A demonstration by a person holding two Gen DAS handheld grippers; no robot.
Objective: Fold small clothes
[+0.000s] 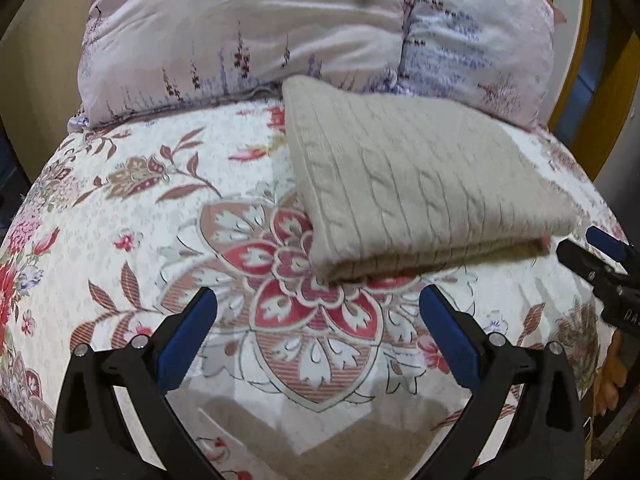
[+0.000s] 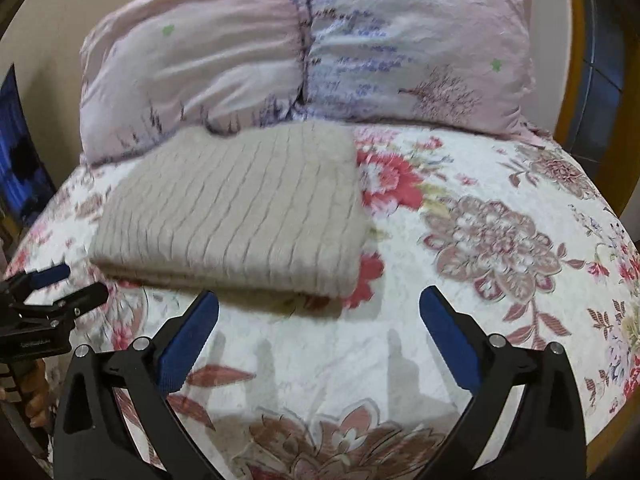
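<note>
A beige cable-knit garment (image 1: 416,188) lies folded into a thick rectangle on the floral bedspread (image 1: 132,216). In the left wrist view my left gripper (image 1: 318,300) stands open just short of the garment's near fold, nothing between its blue pads. The right gripper's tips (image 1: 592,248) show at the right edge, beside the garment's right corner. In the right wrist view the folded garment (image 2: 236,208) sits ahead and to the left, and my right gripper (image 2: 319,300) is open and empty just in front of its near edge. The left gripper (image 2: 60,284) appears at the far left, open.
Two pale pink printed pillows (image 1: 280,28) are stacked behind the garment at the head of the bed (image 2: 500,240). A yellow wooden frame (image 1: 576,92) rises at the right behind the pillows. Open bedspread stretches to the left and right of the garment.
</note>
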